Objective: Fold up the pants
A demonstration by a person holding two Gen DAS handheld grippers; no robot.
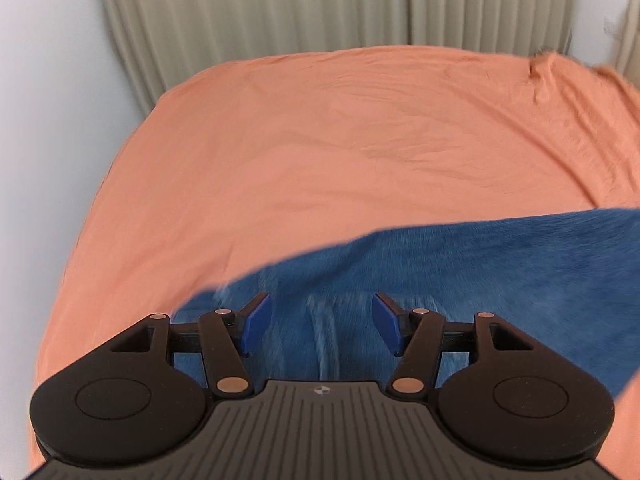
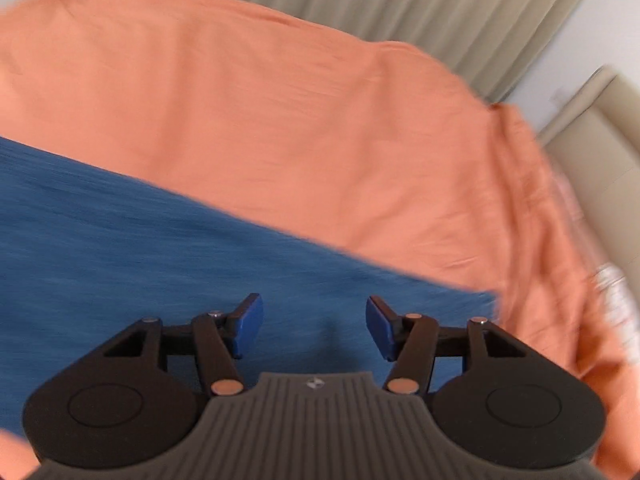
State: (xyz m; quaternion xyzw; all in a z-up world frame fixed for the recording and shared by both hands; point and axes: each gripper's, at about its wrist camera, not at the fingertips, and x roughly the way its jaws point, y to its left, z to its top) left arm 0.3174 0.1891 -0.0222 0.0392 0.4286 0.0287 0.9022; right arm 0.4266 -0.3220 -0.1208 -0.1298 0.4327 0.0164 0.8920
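**Both tongs let go above the blue pants**

Close up, the left tongs (image 1: 320,326) stand wide with nothing between the blue pads. The right tongs (image 2: 315,326) are wide too, and they hold nothing. Both point down at a slant, just above the cloth. None of the pads touch it.

Right under both tongs lie the blue pants (image 1: 460,272). They look like jeans. They rest flat on the bed (image 1: 304,140), near its front edge. In the left view a pale seam runs up the cloth between the pads. In the right view the pants (image 2: 160,240) spread wide to the left, and their far edge runs in a slanted line across the orange sheet. The pictures are blurry, so I cannot tell which part is the waist and which part is the legs.

Past the pants, the orange sheet is bare and a bit wrinkled. Behind the bed hang pale curtains (image 1: 280,4).

I think one fold has just been laid down and dropped. Next, the tongs likely need to find a new edge of the pants, pinch it at two spots, and carry it over evenly for another fold.
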